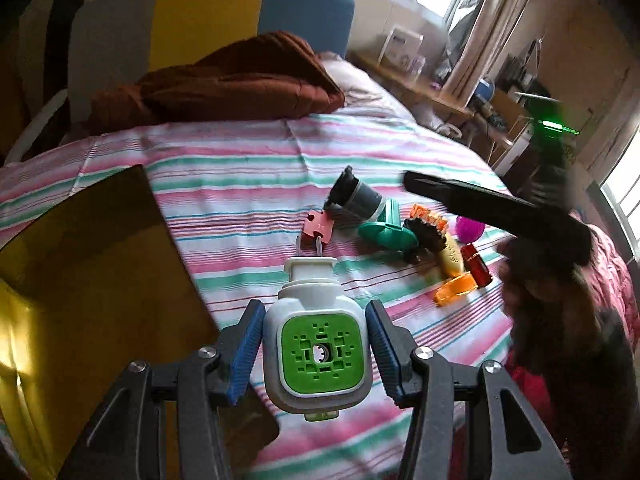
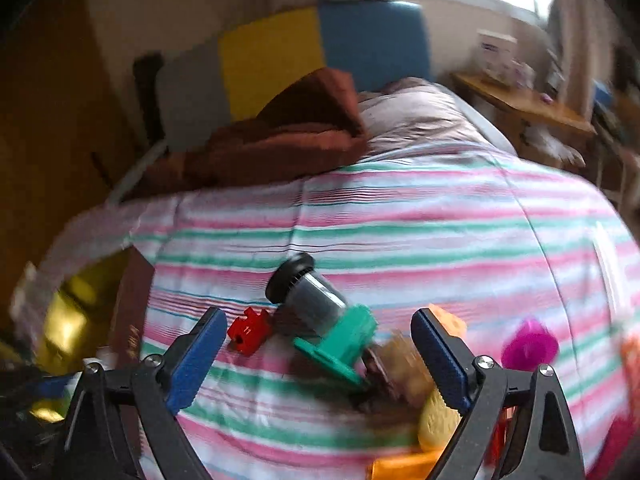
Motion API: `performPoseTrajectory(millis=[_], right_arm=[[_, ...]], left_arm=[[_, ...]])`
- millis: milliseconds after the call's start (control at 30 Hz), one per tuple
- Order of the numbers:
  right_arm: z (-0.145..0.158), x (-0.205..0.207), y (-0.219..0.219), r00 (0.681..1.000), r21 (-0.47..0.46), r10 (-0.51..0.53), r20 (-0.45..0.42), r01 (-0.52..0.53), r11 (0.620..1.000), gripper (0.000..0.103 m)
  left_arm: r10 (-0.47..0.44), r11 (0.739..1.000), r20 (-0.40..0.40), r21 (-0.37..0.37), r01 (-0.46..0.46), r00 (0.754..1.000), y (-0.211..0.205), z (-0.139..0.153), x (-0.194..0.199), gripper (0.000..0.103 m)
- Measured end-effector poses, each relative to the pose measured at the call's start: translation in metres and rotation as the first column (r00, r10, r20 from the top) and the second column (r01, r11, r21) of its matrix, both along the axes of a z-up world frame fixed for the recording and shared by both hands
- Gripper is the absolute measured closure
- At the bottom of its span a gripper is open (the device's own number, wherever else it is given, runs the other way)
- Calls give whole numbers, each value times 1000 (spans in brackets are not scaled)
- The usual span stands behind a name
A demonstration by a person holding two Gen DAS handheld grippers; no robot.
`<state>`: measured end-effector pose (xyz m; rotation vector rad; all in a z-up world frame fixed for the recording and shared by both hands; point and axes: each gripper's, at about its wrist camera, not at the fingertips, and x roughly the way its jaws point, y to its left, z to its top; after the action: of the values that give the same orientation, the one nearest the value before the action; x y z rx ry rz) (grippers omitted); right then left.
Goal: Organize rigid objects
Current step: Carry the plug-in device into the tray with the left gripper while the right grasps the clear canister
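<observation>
The left gripper [image 1: 316, 344] has its blue-padded fingers [image 1: 247, 344] pressed against both sides of a white plug-in device [image 1: 316, 340] with a green perforated face; the device is held above the striped bedsheet [image 1: 248, 160], its two metal prongs pointing away toward the pile of small objects. To the left of the device sits a yellow box [image 1: 92, 280] with a dark flap, its near corner just beside the left finger.

Beyond the device's prongs lies a pink tag [image 1: 319, 226], and past that a grey jar with a black lid [image 1: 352, 196], tipped over and leaning on a teal plastic piece [image 1: 386, 228]. Further right of the device are a dark bristly brush [image 1: 424, 236], an orange comb-like piece [image 1: 430, 214], a yellow oblong [image 1: 452, 258], a red bottle [image 1: 476, 264], an orange clear block [image 1: 456, 290] and a magenta ball [image 1: 469, 228], all crowded together.

The right gripper [image 2: 318, 354] hovers over that same pile with its fingers wide apart and nothing between the pads; in the left view it shows as a blurred dark shape right of the device. A brown blanket [image 1: 224, 80] lies at the far end of the bed
</observation>
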<state>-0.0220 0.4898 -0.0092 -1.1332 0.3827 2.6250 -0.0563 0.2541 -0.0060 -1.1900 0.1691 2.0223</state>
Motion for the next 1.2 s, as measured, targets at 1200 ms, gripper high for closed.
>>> performPoseTrajectory(millis=[1200], right_arm=[[-72, -104, -7, 945, 88, 116, 306, -149, 985, 40]], left_arm=[[470, 849, -79, -230, -475, 879, -193, -59, -188, 50]])
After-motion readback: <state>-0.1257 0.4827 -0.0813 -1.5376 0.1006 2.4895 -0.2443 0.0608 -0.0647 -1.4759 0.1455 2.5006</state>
